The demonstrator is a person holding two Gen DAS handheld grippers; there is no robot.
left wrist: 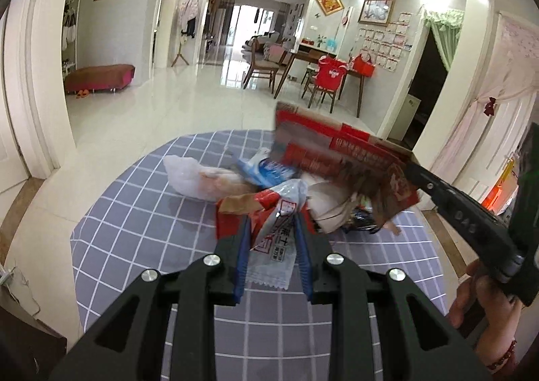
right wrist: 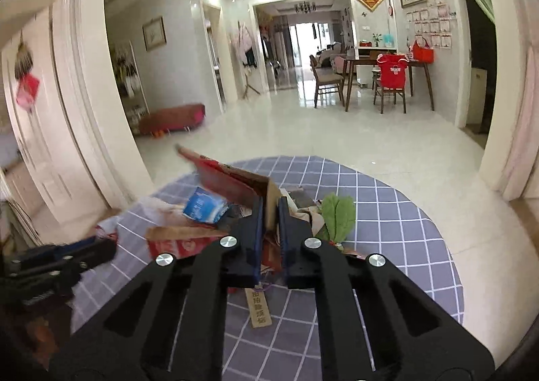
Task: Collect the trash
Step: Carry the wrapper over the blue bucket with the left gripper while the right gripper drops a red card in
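Left wrist view: our left tool is pinched on a clear wrapper with red print, its tail hanging over the checked worktop. The right tool comes in from the right, clamped on a red carton raised above the pile. We should lift both straight up, so loose scraps fall clear.

Count here: one carton, one blue pack, one white bag, two tools.

Right wrist view: the right tool is nearly closed on the carton's brown edge. One blue pack, one green leaf, one tag beneath. Keep the grip firm; thin card may slip.
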